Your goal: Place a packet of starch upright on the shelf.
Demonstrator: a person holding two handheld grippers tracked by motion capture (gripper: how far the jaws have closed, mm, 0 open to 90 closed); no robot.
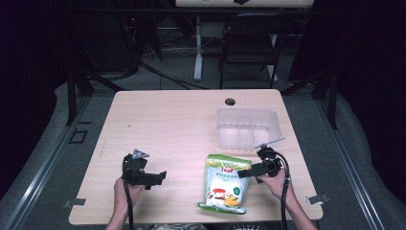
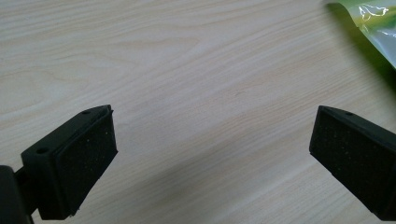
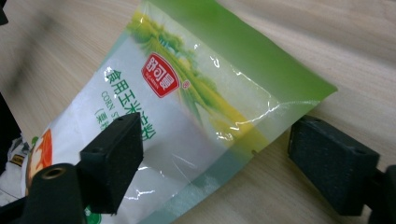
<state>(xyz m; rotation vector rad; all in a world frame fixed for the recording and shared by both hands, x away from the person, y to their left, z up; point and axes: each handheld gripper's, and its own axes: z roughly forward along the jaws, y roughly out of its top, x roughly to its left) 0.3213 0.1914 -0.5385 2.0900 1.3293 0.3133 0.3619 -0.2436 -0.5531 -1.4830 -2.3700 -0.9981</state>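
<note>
Two sets of tongs work a pale wooden table point(image 1: 158, 120), with the green-and-white corn starch bag point(image 1: 225, 184) as the marker for everything else. Left of the bag and well apart from it, the left tongs point(image 1: 162, 177) hover over bare wood, jaws wide with nothing between them, pointing toward the bag. The bag itself lies flat near the table's front edge, not yet lifted. At the bag's upper right corner the right tongs point(image 1: 243, 173) reach in, jaws fairly wide and straddling the sealed green top edge; the right gripper view shows one pad over the printed face and the other out beyond the corner, neither pressing. Beyond the bag, just behind it, a clear plastic container point(image 1: 248, 127) stands empty. Judged from this, the grasp is only beginning; the lift and any placing in the container remain undone.
</note>
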